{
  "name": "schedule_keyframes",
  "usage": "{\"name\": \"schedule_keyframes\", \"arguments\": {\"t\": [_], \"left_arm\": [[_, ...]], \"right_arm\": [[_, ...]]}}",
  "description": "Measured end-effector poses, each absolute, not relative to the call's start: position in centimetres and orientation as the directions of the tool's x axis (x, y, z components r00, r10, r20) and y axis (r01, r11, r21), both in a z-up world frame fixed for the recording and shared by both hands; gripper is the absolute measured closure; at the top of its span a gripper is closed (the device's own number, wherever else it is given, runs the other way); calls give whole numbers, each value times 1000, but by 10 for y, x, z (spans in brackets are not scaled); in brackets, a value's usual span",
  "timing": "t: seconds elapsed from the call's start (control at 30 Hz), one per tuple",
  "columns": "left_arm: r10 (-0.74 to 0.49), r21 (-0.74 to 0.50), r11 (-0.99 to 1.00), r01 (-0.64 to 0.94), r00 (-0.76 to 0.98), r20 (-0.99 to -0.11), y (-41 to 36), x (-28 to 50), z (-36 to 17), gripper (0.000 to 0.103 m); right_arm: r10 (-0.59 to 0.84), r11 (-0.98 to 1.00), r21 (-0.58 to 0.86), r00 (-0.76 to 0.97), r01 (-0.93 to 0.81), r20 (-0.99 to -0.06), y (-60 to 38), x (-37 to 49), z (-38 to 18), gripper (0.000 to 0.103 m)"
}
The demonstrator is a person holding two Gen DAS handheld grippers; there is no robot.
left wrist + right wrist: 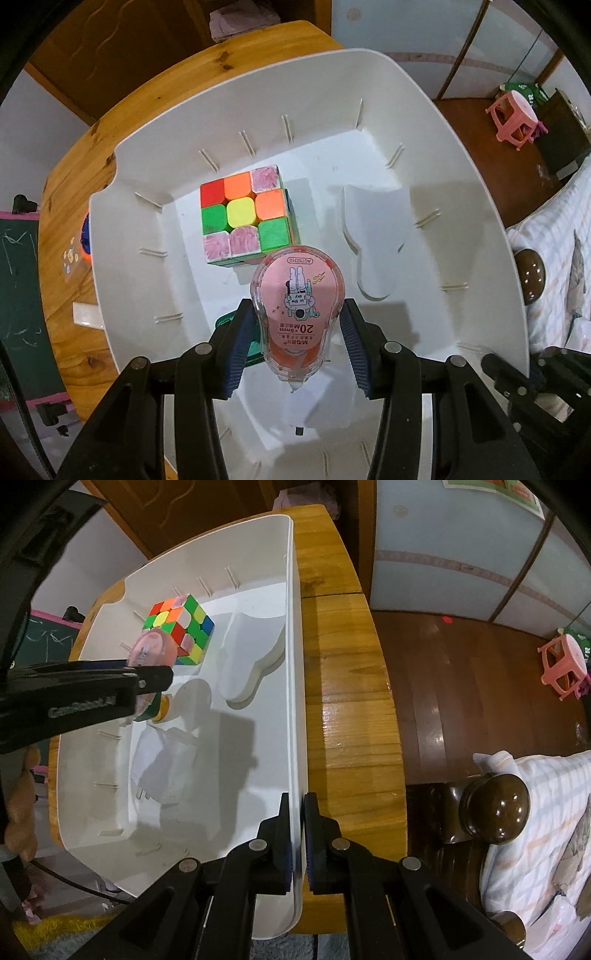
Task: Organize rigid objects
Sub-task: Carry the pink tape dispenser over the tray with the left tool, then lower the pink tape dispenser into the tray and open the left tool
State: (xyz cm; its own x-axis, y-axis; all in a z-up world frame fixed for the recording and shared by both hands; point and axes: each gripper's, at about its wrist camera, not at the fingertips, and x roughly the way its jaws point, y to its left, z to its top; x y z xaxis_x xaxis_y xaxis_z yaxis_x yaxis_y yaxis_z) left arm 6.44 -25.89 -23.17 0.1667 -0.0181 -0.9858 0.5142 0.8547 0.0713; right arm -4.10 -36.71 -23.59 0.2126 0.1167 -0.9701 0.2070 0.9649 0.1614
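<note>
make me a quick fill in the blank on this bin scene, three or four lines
1. The left claw holds a pink ____ over the white bin.
2. The puzzle cube sits ____ the bin.
3. The right claw is shut on the bin's ____.
4. The centre square on the cube's top face is ____.

Missing words: correction tape; inside; wall; yellow
</note>
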Motion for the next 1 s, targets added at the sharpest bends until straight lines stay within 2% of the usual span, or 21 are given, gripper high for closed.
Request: {"name": "schedule_keyframes", "arguments": {"t": [0.47,0.73,0.8,0.87,1.0], "left_arm": [[32,149,797,585,206,-978,-280,54,-246,52],[50,154,783,603,186,-981,-284,53,-254,51],[43,135,782,609,162,-986,-286,54,-256,46],[35,126,788,603,161,-986,-284,56,-254,32],[37,158,792,590,213,-976,-280,55,-240,29]], "right_arm": [[101,968,146,217,204,-971,-365,-41,-235,99],[82,974,123,211,188,-974,-361,-41,-235,100],[81,975,122,211,187,-974,-361,-41,-235,100],[83,974,124,211,188,-974,-361,-41,-235,100],[86,974,127,210,188,-974,-362,-41,-235,100]]}}
